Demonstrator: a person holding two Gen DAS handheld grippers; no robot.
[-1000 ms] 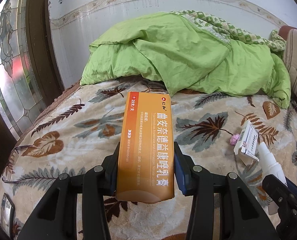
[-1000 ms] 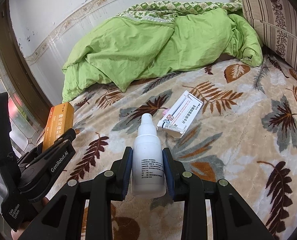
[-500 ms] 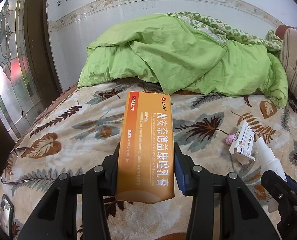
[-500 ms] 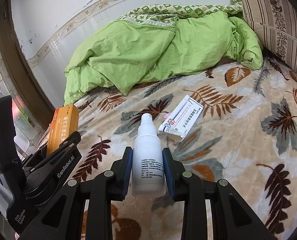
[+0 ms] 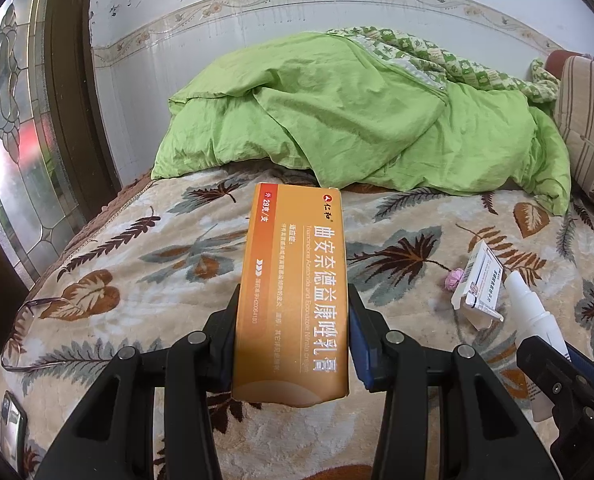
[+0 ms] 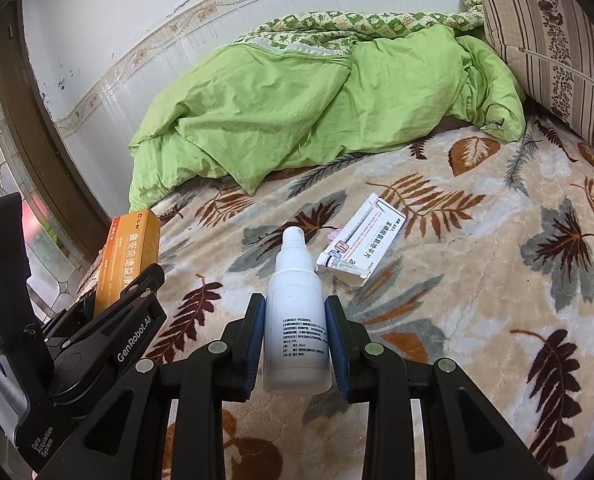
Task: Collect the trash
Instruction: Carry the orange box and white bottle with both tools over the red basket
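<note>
The left hand-held gripper (image 5: 293, 336) is clamped on an orange carton (image 5: 293, 292), its blue pads pressing the long sides in the lower centre of the left wrist view; the carton's face carries white Chinese characters running lengthwise, a thin Latin line reading roughly "Triamcinolone Acetonide and Econazole Nitrate Cream", and a red band at the far end with "29" and more Chinese. The right hand-held gripper (image 6: 295, 332) grips a white plastic bottle (image 6: 297, 320) by its body, nozzle pointing away, in the lower centre of the right wrist view; small print on the bottle is too fine to read. In that view the left tool's black body at lower left bears "GenRobot.AI" and "Data Acquisition System". Just beyond the bottle's nozzle, right of centre, a white medicine box (image 6: 363, 242) with blue Chinese lettering and an open end flap lies on the bed's leaf-patterned blanket (image 6: 477, 280), and a small pink scrap (image 5: 453, 280) lies just beside it. A crumpled green duvet (image 5: 357, 120) fills the upper middle, with a striped pillow (image 6: 545, 40) at upper right.
</note>
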